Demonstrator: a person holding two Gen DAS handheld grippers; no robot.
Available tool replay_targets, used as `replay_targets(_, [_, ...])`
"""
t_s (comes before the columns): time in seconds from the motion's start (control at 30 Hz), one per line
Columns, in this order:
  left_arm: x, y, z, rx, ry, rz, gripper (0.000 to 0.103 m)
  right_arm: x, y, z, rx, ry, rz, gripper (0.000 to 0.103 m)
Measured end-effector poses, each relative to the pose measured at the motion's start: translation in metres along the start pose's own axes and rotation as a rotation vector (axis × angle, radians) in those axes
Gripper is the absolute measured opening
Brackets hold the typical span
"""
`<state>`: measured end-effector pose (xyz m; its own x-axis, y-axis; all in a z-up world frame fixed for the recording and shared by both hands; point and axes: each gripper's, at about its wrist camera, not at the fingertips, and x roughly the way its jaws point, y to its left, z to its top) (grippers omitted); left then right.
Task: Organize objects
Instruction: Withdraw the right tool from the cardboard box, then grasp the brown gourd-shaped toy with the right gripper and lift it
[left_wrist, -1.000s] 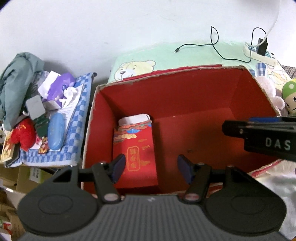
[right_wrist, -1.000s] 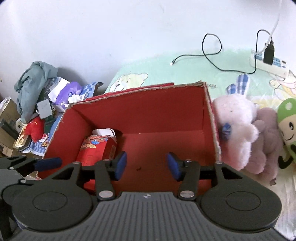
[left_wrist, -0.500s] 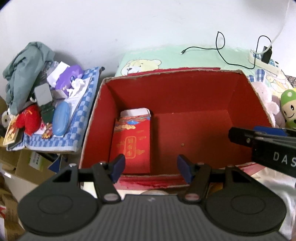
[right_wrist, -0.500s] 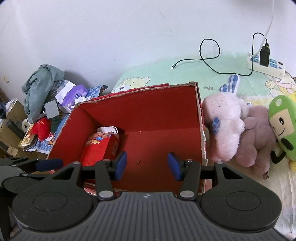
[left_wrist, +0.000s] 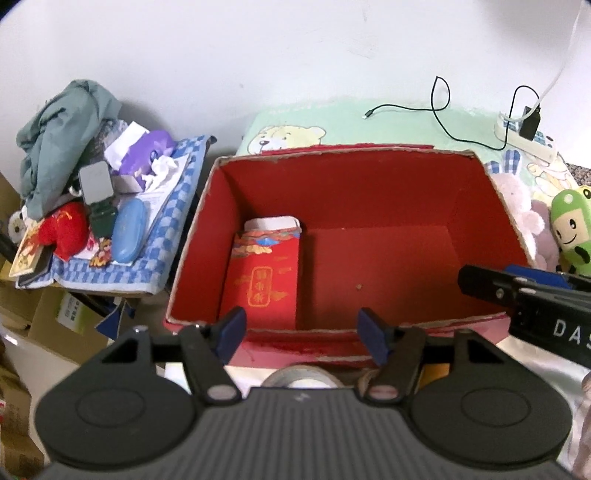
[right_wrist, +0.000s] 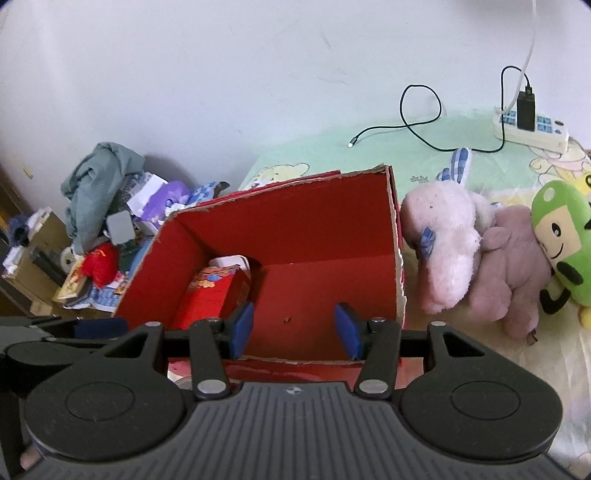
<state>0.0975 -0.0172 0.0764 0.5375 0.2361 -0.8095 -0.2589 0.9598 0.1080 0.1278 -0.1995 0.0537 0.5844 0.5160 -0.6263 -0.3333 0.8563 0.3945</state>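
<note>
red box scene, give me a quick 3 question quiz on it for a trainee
1. True or false: the left hand-held gripper is shut on the red packet.
2. Which side of the red box does the pink plush rabbit lie on, seen from the right wrist view? A) left B) right C) inside it
3. Fill in: the black cable on the green sheet runs to a white ____.

Key
1. False: both its fingers are apart and hold nothing; the packet lies in the box's left part. The right hand-held gripper is open too.
2. B: outside, against the right wall.
3. Power strip.
</note>
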Motion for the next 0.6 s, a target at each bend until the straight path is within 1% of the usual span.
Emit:
replay_targets(0.1, [-0.005, 0.003, -0.003, -0.019, 0.004, -0.007, 0.068, -0.006, 0.0, -0.003, -0.005, -0.006, 0.02, 0.052])
replay_targets(0.23, [-0.019, 0.011, -0.009, -0.045, -0.016, -0.027, 0.068, -0.017, -0.002, -0.005, -0.016, -0.011, 0.084, 0.051])
replay_targets(0.33, [-0.03, 0.018, -0.016, -0.061, -0.032, -0.035, 0.067, -0.027, -0.003, -0.008, -0.036, -0.013, 0.146, 0.045])
replay_targets(0.37, [-0.032, 0.021, -0.018, -0.068, -0.031, -0.041, 0.066, -0.03, -0.004, -0.01, -0.046, -0.011, 0.169, 0.041])
replay_targets(0.4, [-0.035, 0.023, -0.022, -0.075, -0.029, -0.05, 0.065, -0.033, -0.004, -0.012, -0.055, -0.008, 0.193, 0.04])
replay_targets(0.47, [-0.039, 0.028, -0.029, -0.093, -0.023, -0.082, 0.064, -0.037, -0.006, -0.017, -0.077, 0.006, 0.247, 0.035])
replay_targets(0.5, [-0.04, 0.03, -0.034, -0.098, -0.02, -0.1, 0.064, -0.037, -0.007, -0.021, -0.09, 0.02, 0.273, 0.035])
replay_targets(0.6, [-0.043, 0.029, -0.05, -0.08, -0.017, -0.11, 0.063, -0.034, -0.014, -0.033, -0.112, 0.086, 0.324, 0.03])
